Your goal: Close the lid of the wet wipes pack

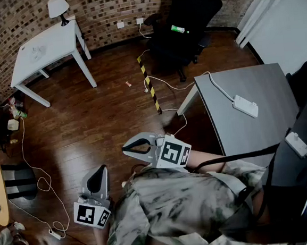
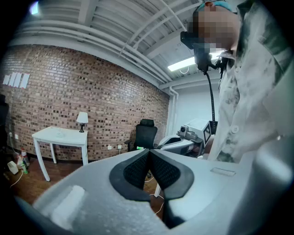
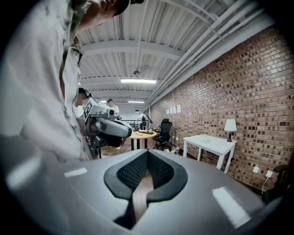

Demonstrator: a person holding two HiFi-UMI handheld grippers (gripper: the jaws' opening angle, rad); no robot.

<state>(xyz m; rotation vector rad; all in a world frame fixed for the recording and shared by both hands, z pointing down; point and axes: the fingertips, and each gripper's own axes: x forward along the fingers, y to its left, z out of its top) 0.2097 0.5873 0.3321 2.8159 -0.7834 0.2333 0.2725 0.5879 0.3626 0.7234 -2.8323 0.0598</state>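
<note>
Two grippers, and no wet wipes pack to be found in any view, so which way the pack lies from either gripper, and how its long axis runs, cannot be told.

Head view: the right gripper (image 1: 127,148) is held off the near-left corner of the grey table (image 1: 262,83), its jaws pointing away from the table. The left gripper (image 1: 97,173) is farther from the table, well to its left and close against the person's body. Of the two, the right one is nearer the table. On the tabletop lies only a white power adapter (image 1: 245,106) with its cable. A small green object (image 1: 177,29) rests on the black office chair (image 1: 184,20) beyond the table's far-left corner; what it is I cannot tell.

Left gripper view: the left gripper (image 2: 149,152) has its jaws pressed together with nothing between them.

Right gripper view: the right gripper (image 3: 147,154) likewise has its jaw tips meeting, gripping nothing; only floor shows through the slit lower down.

No brand, label or readable writing appears; the marker cubes carry square patterns only. In my judgement, the pack must be found first.
</note>
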